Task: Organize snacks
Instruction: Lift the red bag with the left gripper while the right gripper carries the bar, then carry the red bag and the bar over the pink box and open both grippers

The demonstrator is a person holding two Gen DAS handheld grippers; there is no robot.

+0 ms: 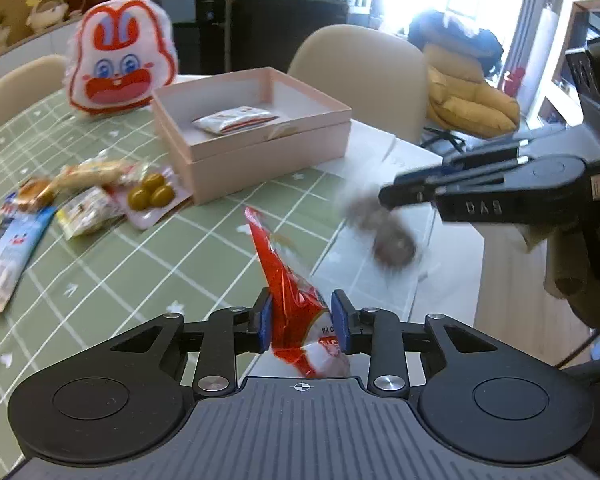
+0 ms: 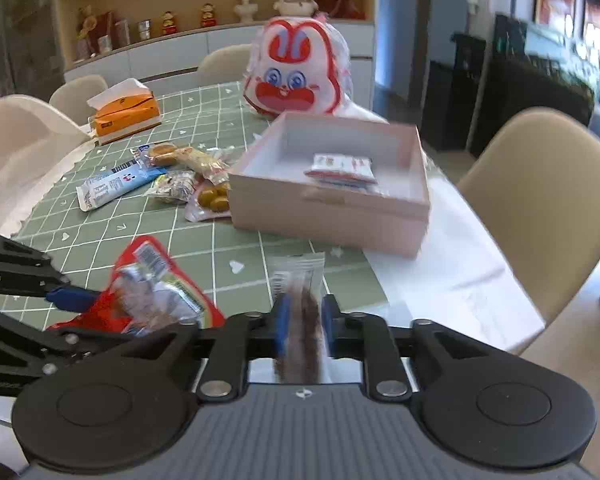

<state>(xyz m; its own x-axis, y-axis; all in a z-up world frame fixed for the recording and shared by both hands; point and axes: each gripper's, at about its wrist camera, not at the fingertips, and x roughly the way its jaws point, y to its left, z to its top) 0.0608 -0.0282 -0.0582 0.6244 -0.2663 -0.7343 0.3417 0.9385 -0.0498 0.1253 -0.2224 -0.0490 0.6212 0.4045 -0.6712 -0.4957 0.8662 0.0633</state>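
Observation:
My left gripper (image 1: 302, 326) is shut on a red snack packet (image 1: 290, 280), held above the green checked tablecloth (image 1: 112, 256); the packet also shows in the right wrist view (image 2: 156, 288). My right gripper (image 2: 303, 322) is shut on a clear packet with a brown snack (image 2: 302, 320), which appears blurred in the left wrist view (image 1: 392, 240). The open pink box (image 1: 256, 148) (image 2: 332, 208) stands ahead and holds a white and red packet (image 1: 236, 119) (image 2: 342, 168).
Several loose snacks (image 1: 96, 192) (image 2: 172, 180) lie left of the box. A rabbit-face bag (image 1: 122, 56) (image 2: 296, 72) stands behind it. An orange tissue box (image 2: 126, 114) sits far left. Beige chairs (image 2: 548, 184) ring the table.

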